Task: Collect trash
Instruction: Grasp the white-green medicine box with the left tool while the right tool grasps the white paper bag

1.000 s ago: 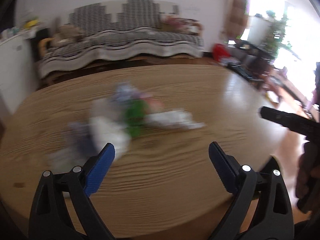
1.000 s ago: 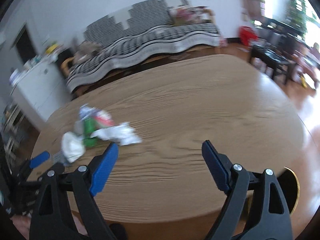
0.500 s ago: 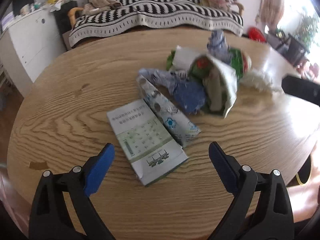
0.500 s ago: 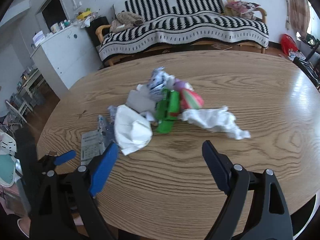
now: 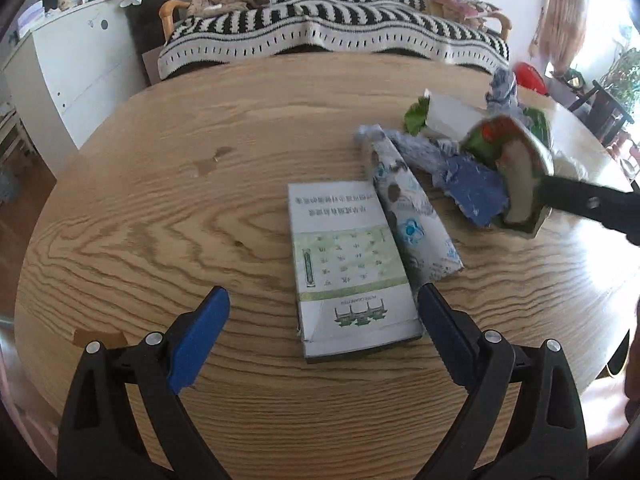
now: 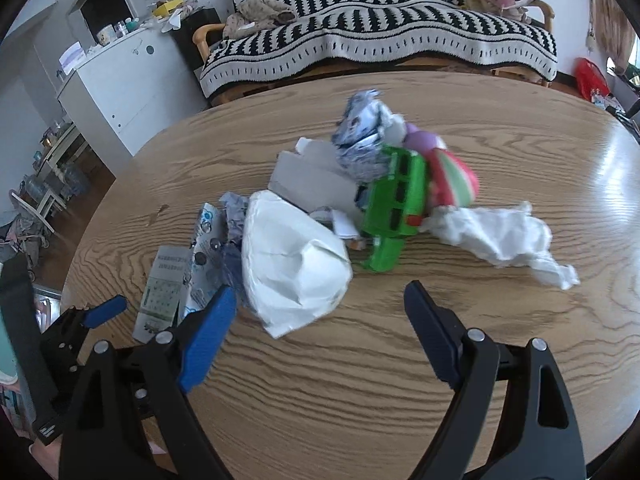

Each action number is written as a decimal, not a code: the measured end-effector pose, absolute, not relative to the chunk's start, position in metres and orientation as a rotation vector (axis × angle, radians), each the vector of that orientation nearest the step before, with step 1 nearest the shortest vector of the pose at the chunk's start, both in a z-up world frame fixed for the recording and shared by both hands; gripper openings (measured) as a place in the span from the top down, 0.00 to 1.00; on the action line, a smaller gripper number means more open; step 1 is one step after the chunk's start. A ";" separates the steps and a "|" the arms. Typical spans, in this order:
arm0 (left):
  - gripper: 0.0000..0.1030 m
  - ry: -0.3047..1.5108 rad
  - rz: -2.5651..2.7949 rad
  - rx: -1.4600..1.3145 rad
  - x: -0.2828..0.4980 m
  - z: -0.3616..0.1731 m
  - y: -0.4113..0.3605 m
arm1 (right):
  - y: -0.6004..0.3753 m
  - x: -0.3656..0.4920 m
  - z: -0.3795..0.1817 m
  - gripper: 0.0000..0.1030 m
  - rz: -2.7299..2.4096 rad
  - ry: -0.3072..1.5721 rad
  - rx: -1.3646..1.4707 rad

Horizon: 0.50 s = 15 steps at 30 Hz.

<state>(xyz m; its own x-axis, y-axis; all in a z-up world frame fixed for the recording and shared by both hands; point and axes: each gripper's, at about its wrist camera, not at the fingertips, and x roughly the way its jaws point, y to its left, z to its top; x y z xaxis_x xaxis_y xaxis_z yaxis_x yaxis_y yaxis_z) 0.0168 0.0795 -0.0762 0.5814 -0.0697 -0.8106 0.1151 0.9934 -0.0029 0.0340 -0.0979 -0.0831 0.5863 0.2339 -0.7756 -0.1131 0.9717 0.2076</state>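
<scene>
A pile of trash lies on the round wooden table. A flat white-and-green carton lies nearest my left gripper, which is open just in front of it. A patterned wrapper, crumpled blue paper and a paper bowl lie further right. In the right wrist view my right gripper is open just before a white crumpled bag. A green plastic piece, a grey card and a white tissue lie beyond. The carton lies at the left.
A striped sofa stands behind the table. A white cabinet is at the left. The right gripper's finger reaches in from the right. The left gripper shows at the lower left in the right wrist view.
Both grippers have swung left and closer to the trash pile. The carton now sits between my left gripper's fingers' line. Both stay open.
</scene>
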 end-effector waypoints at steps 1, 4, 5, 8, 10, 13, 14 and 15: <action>0.11 0.933 -0.119 0.047 0.017 -0.073 0.082 | -0.096 0.036 -0.085 0.19 0.205 0.925 0.145; 0.11 0.922 -0.132 0.070 0.016 -0.069 0.083 | -0.091 0.043 -0.091 0.19 0.203 0.928 0.157; 0.11 0.923 -0.128 0.081 0.018 -0.070 0.085 | -0.089 0.045 -0.092 0.19 0.200 0.928 0.155; 0.10 0.924 -0.142 0.064 0.019 -0.075 0.089 | -0.083 0.050 -0.096 0.19 0.191 0.926 0.134; 0.10 0.926 -0.145 0.061 0.019 -0.074 0.088 | -0.081 0.052 -0.097 0.20 0.189 0.925 0.132; 0.10 0.907 -0.177 0.069 0.014 -0.067 0.081 | -0.078 0.054 -0.096 0.21 0.191 0.921 0.125; 0.10 0.899 -0.191 0.083 0.012 -0.065 0.077 | -0.077 0.055 -0.096 0.21 0.189 0.921 0.116; 0.10 0.899 -0.196 0.095 0.011 -0.066 0.074 | -0.076 0.054 -0.097 0.22 0.186 0.920 0.109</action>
